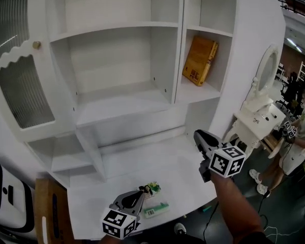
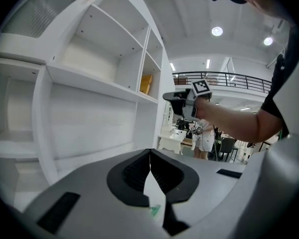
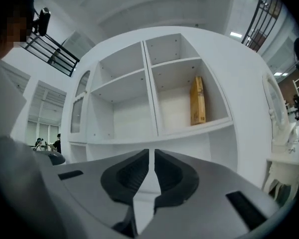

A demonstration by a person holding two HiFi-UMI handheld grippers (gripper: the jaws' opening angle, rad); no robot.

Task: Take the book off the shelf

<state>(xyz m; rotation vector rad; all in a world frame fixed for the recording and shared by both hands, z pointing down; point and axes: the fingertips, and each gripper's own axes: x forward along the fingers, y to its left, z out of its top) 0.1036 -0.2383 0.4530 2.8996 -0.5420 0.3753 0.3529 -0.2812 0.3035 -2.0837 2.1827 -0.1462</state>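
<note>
A yellow-orange book (image 1: pixel 200 60) leans tilted in the right-hand compartment of the white shelf unit (image 1: pixel 142 105); it also shows as the book (image 3: pixel 198 101) in the right gripper view and, small, as the book (image 2: pixel 146 83) in the left gripper view. My right gripper (image 1: pixel 200 135) is held up over the desk's right end, below the book and apart from it, pointing level at the shelves, jaws shut and empty. My left gripper (image 1: pixel 138 196) hangs low at the desk's front edge, shut with nothing in it. The right gripper (image 2: pixel 182 102) is visible from the left gripper view.
A small green-and-white packet (image 1: pixel 156 210) and a little trinket (image 1: pixel 151 188) lie on the desk by the left gripper. A ribbed-glass cabinet door (image 1: pixel 20 85) stands at the left. A white dressing table with an oval mirror (image 1: pixel 259 111) and a person (image 1: pixel 300 136) are at the right.
</note>
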